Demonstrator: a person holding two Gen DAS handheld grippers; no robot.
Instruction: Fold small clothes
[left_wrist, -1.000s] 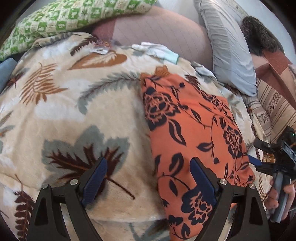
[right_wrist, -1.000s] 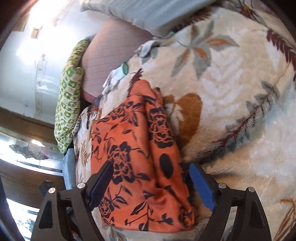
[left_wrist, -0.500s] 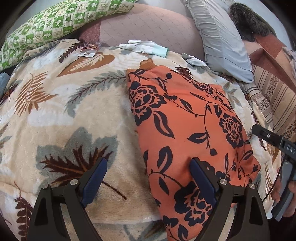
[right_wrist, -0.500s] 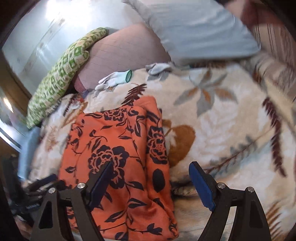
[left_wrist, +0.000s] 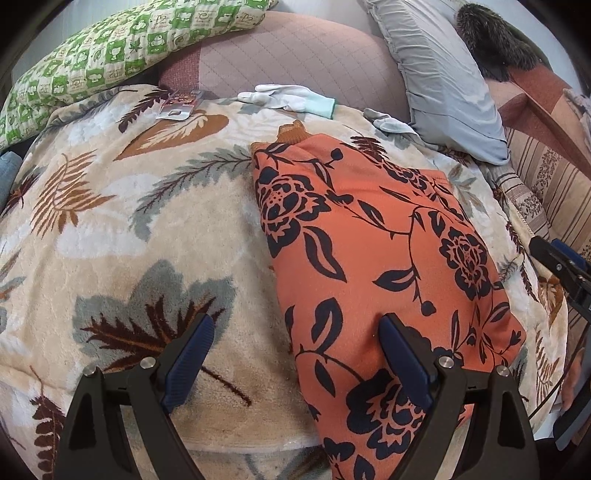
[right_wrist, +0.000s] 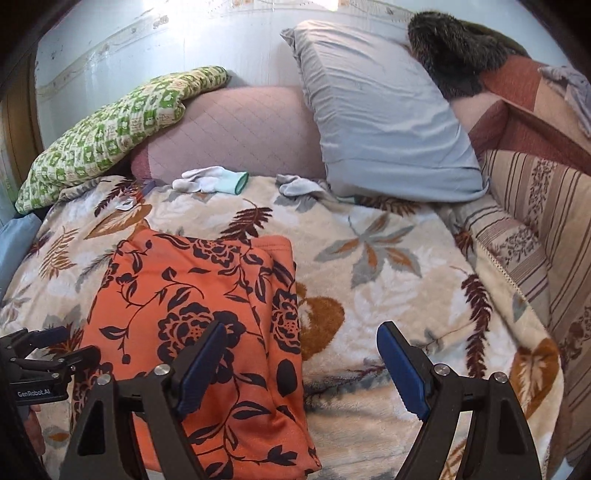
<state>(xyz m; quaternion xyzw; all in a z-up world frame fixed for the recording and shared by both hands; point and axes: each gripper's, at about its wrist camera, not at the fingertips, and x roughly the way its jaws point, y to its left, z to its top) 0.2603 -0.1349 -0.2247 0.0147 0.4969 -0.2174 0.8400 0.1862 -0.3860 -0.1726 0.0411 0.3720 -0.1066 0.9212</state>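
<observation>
We see the folded orange garment with a dark floral print (left_wrist: 373, 258) lying flat on the cream plush blanket patterned with leaves (left_wrist: 122, 229) that covers the bed. Its straight left edge borders a broad bare stretch of blanket; its right edge lies near the blanket's drop-off. Our left gripper (left_wrist: 295, 354) hangs above its near left edge, fingers spread wide with nothing between them. Our right gripper (right_wrist: 301, 360) hovers over its near right edge, fingers (right_wrist: 400, 369) likewise wide and empty. Beyond the garment lie a white glove with a mint cuff (right_wrist: 210, 181) and a grey pillow (right_wrist: 384, 122). Only the right view shows the pale wall (right_wrist: 110, 40) and more open blanket to the right.
</observation>
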